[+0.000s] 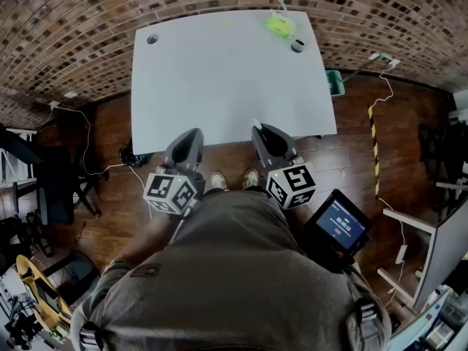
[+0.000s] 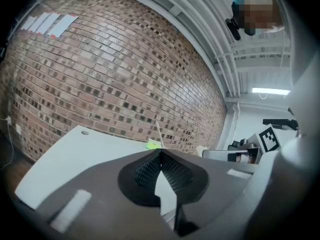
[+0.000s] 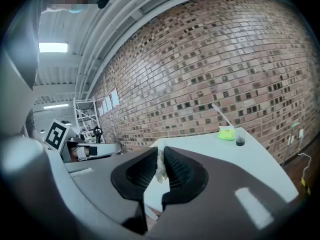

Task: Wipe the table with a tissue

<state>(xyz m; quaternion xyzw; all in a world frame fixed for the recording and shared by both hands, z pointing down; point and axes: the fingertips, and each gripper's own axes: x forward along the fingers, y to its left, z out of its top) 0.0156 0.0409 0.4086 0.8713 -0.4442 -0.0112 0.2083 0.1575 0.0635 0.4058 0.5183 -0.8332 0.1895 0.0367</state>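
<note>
White tissue [image 3: 160,169] pinched in right gripper [image 3: 159,156] jaws; white table [image 1: 219,72].

Soft indoor light from a long white ceiling strip lamp [image 3: 53,47]; the pale rectangular bench [image 1: 219,79] lies shadowless; fisheye edges bend, darken.

The white tabletop [image 1: 219,79] carries a small yellow-green object [image 1: 278,25] at its far right corner, with a thin white stick poking from it. Just beside it is a dark round hole [image 1: 297,46], possibly a cable port. A matching hole [image 1: 152,39] marks the far left corner.
</note>
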